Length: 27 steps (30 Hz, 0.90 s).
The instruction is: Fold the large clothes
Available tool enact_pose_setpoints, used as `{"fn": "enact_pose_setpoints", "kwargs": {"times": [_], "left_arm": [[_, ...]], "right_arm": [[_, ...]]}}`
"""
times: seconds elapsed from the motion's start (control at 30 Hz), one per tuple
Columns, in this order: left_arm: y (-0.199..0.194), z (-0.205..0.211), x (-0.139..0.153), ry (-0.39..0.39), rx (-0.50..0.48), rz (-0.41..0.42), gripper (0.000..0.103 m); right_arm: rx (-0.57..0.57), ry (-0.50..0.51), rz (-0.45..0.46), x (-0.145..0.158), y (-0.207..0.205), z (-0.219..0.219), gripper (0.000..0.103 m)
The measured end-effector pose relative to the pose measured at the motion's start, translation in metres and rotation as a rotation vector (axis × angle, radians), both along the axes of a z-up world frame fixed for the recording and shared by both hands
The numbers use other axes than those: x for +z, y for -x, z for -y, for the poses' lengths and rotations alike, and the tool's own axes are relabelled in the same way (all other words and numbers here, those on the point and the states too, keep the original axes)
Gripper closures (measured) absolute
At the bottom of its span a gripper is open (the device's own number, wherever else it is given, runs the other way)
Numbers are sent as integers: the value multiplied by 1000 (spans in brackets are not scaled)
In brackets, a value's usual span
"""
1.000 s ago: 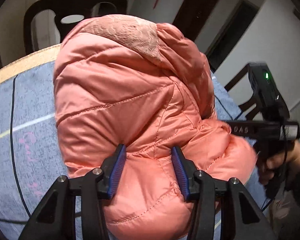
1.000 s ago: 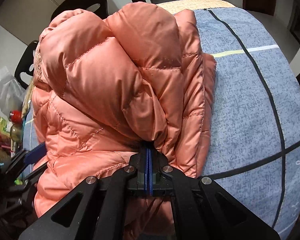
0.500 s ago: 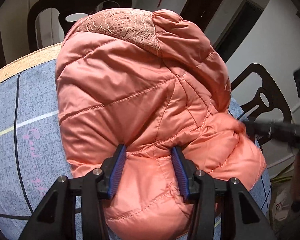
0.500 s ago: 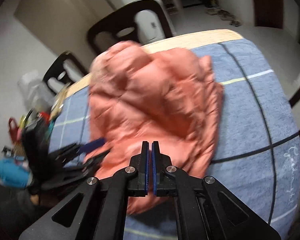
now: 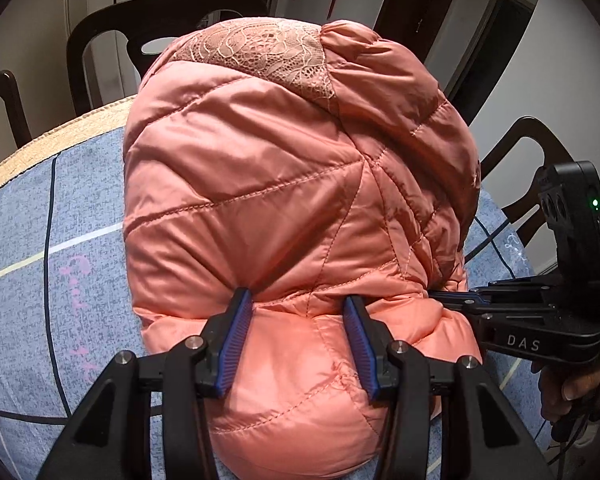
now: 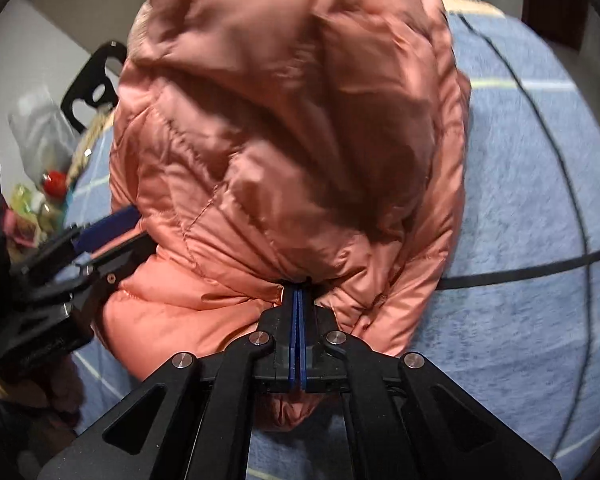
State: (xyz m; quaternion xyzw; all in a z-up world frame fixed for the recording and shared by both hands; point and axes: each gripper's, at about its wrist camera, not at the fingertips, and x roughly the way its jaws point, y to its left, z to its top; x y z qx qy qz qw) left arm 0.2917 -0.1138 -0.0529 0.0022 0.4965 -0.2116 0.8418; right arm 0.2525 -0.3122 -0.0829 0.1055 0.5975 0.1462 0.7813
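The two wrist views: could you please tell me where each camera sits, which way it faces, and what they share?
Left wrist: behind the left tool, facing steeply down at the pink padded jacket, which bulges between its parted fingers; a hand holds the right tool at right.
Right wrist: behind the right tool, shut, its tips pushed into the jacket; the left tool shows at left.
Shared: the jacket, the blue checked cloth, each other's tool.

The bulky jacket (image 5: 284,208) fills the worktop's (image 5: 24,248) middle; bare cloth lies open either side of it, chairs (image 5: 100,36) crowd behind, bottles (image 6: 52,184) left.
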Motion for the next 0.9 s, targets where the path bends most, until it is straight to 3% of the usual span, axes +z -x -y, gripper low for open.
{"fn": "enact_pose_setpoints", "kwargs": {"times": [0.3, 0.4, 0.5, 0.57, 0.67, 0.77, 0.9], "left_arm": [[-4, -6, 1, 27, -22, -17, 54], [-6, -12, 2, 50, -29, -16, 53], [-4, -14, 1, 61, -41, 0, 53], [-3, -15, 1, 61, -51, 10, 53], [-3, -16, 1, 68, -49, 12, 53], [0, -19, 1, 79, -37, 20, 53], [1, -22, 8, 112, -17, 3, 54]], "right_arm": [[-11, 59, 4, 17, 0, -23, 103], [-54, 48, 48, 45, 9, -19, 101], [-87, 27, 149, 85, 13, -20, 99], [-94, 20, 211, 111, 2, -26, 99], [-50, 19, 250, 124, -27, -44, 99], [-15, 65, 253, 114, -66, -53, 99], [-52, 130, 107, 58, -103, -36, 103]]}}
